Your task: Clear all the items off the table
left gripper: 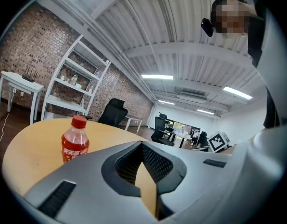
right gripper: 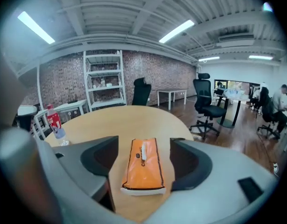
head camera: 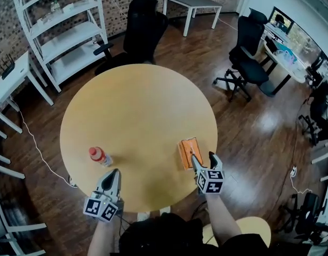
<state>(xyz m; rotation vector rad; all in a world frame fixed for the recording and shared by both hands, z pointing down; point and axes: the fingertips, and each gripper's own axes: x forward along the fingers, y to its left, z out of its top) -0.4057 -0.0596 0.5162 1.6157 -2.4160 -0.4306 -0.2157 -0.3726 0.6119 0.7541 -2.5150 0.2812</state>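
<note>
Jaws of right gripper (right gripper: 143, 144) spread around tissue pack (right gripper: 142, 168); left gripper (left gripper: 142, 144) jaws pressed together.

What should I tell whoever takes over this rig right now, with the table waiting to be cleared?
Left claw: shut and empty, at the near table edge, just short of the upright red drink bottle.
Right claw: open, lined up on the orange tissue pack, which lies flat between the jaws, pads not pressing it.
Done: nothing visibly cleared; both items sit on the round table.
Left: grip and remove the tissue pack, then the bottle.
</note>
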